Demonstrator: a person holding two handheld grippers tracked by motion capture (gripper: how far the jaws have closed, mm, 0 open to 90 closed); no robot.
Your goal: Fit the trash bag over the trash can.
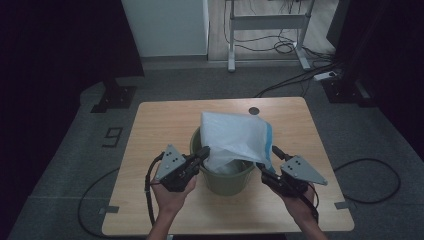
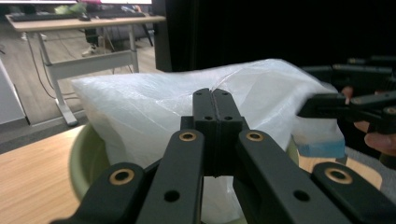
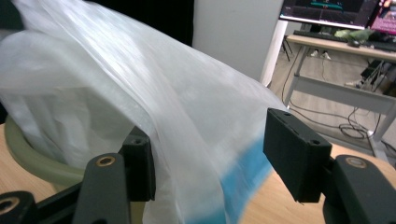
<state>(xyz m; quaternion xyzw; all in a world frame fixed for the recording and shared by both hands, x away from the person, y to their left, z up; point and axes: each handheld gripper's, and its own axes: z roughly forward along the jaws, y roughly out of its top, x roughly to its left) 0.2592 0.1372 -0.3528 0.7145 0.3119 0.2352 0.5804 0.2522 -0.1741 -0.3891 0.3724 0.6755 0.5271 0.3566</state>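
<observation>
A translucent white plastic bag (image 1: pixel 235 137) with a blue edge (image 3: pixel 243 177) sits in a green bin (image 1: pixel 225 182) and billows up above its rim. My left gripper (image 1: pixel 204 151) is at the bin's left rim, jaws pressed together on the bag's film (image 2: pixel 140 107), which creases out from its tips (image 2: pixel 215 93). My right gripper (image 1: pixel 268 159) is at the bin's right side. Its jaws (image 3: pixel 215 154) stand wide apart with the bag's (image 3: pixel 140 93) blue-edged side hanging loose between them, and the pads do not press it. The bin's rim (image 3: pixel 32 161) shows below the bag.
The bin stands near the front middle of a small wooden table (image 1: pixel 160 125) with a dark round hole (image 1: pixel 254 110) at its back edge. Beyond the table are a white desk frame (image 1: pixel 265 22), cables on the grey floor (image 1: pixel 290 82) and a white cabinet (image 1: pixel 165 25).
</observation>
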